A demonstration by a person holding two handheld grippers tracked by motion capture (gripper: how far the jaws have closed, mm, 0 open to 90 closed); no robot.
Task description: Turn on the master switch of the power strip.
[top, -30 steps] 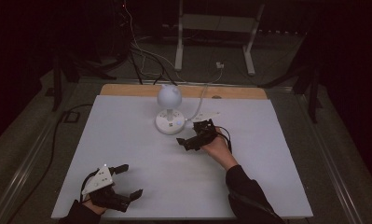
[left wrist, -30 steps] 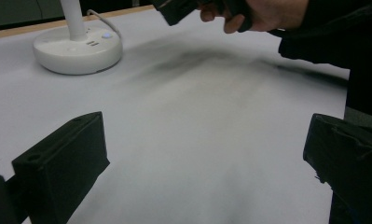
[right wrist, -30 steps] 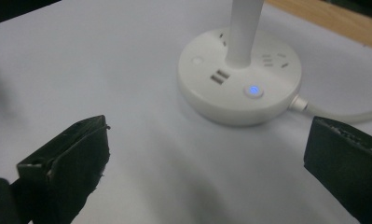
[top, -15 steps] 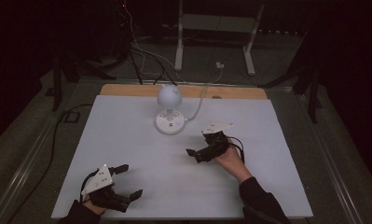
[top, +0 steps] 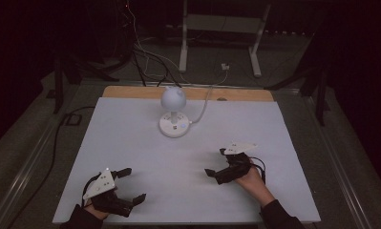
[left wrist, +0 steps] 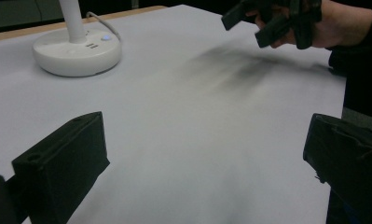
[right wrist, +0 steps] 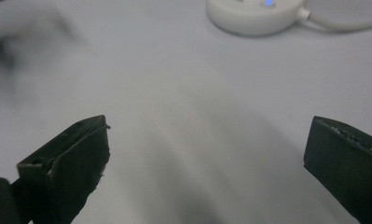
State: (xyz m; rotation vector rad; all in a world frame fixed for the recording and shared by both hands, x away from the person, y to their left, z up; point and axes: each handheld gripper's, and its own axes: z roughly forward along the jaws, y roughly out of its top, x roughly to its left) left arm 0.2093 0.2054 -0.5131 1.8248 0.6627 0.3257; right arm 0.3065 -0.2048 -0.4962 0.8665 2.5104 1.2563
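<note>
Both black tongs gape wide, left gripper (top: 128, 186) and right gripper (top: 216, 163), over smooth white table (top: 131, 133); round-headed white lamp (top: 173, 112) stands far.

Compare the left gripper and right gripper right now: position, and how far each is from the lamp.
The left gripper sits at the table's near-left edge; the right gripper is farther in, right of centre. The right one is nearer the lamp than the left. Both have jaws wide open and hold nothing.
</note>
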